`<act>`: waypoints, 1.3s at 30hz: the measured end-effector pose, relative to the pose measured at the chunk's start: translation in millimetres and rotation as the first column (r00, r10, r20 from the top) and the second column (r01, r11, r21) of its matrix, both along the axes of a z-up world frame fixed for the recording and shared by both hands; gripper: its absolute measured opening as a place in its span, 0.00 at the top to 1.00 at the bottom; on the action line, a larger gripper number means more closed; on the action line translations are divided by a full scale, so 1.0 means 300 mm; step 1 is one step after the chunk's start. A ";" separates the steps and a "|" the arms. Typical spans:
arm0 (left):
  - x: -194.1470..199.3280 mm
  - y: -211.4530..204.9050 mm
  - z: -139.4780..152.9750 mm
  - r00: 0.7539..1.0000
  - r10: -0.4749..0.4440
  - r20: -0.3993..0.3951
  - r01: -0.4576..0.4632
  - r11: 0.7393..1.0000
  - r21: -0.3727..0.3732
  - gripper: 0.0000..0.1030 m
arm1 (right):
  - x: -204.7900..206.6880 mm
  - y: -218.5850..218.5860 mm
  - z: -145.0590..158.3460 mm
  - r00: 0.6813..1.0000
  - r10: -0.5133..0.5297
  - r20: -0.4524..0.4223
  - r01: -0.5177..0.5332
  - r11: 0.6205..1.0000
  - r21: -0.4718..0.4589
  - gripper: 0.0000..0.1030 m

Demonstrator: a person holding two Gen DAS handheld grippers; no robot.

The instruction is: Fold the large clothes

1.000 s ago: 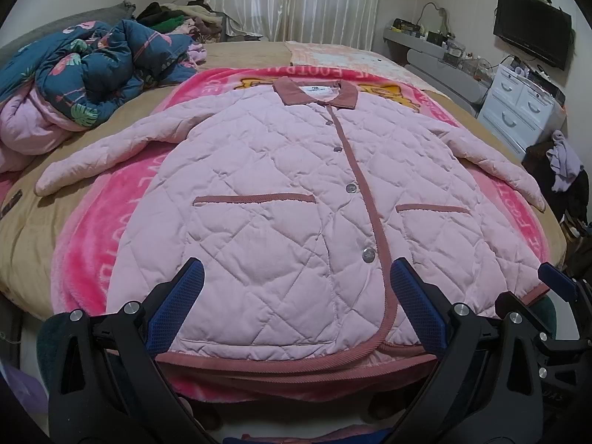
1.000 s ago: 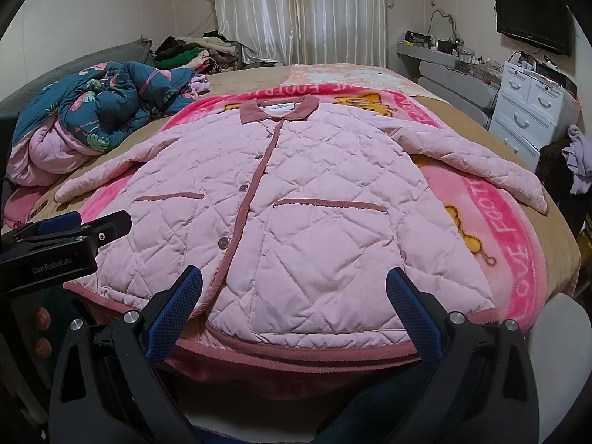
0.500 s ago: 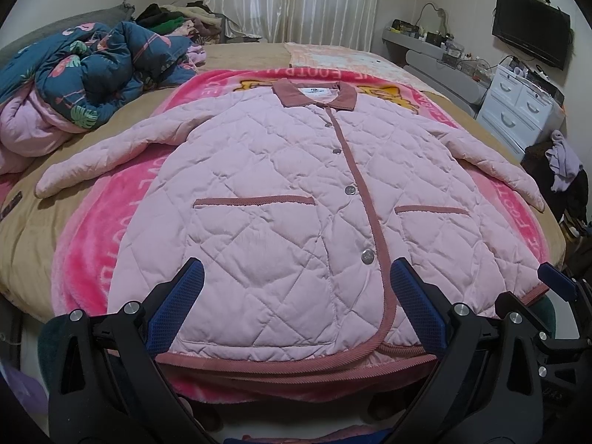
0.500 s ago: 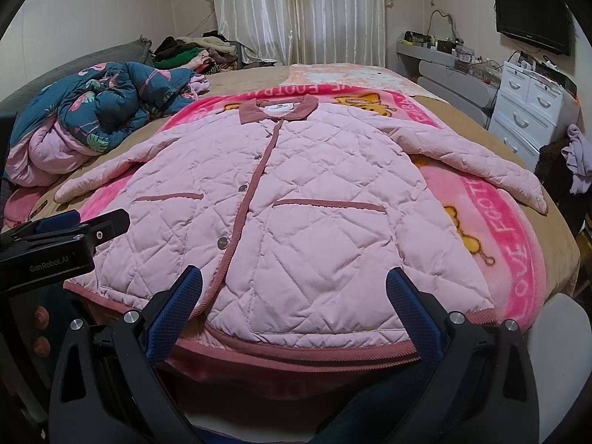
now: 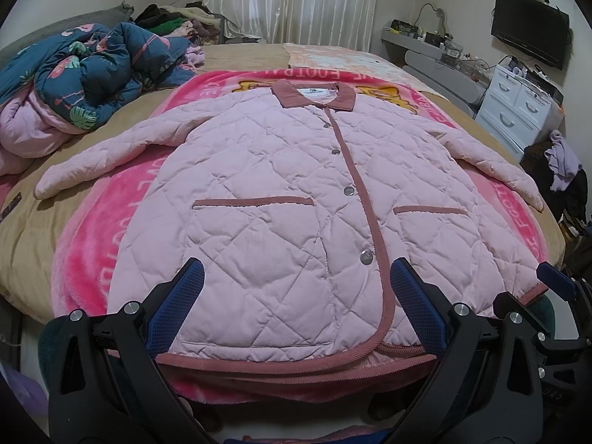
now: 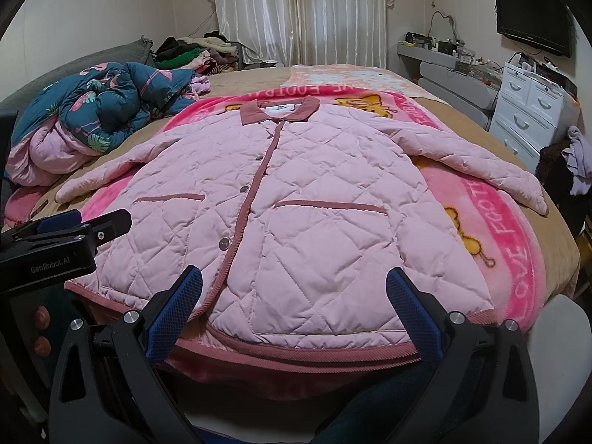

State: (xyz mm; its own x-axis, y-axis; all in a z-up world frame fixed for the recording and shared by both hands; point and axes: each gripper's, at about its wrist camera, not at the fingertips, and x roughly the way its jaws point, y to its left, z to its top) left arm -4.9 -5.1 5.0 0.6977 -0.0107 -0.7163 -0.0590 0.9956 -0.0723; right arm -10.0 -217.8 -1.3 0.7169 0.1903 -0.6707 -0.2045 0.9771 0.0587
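A large pink quilted jacket (image 5: 288, 192) (image 6: 314, 199) with a dusty-rose collar and trim lies flat and buttoned on a pink blanket (image 5: 96, 244) on the bed, both sleeves spread outward. My left gripper (image 5: 296, 281) hovers open just above the hem, left of the button line, holding nothing. My right gripper (image 6: 294, 288) is open over the hem on the jacket's right half, also holding nothing. The left gripper's body shows at the left edge of the right wrist view.
A crumpled teal flamingo quilt (image 5: 88, 81) and a pink bundle lie at the bed's left. More clothes are piled near the curtains (image 6: 192, 51). White drawers (image 6: 529, 111), a shelf and a wall TV (image 6: 532, 18) stand to the right.
Both views have shifted very slightly. The jacket lies as before and both grippers stay open.
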 end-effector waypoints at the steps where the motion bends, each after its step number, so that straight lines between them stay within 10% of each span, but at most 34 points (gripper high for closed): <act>1: 0.000 0.000 -0.001 1.000 0.001 0.001 -0.001 1.000 0.002 0.09 | 0.000 0.000 0.000 1.000 -0.001 0.000 0.001 1.000 0.000 0.04; 39: 0.203 0.035 0.120 1.000 0.030 0.004 -0.030 0.999 -0.019 0.09 | 0.224 0.007 0.163 0.999 0.030 0.045 -0.030 1.000 -0.001 0.04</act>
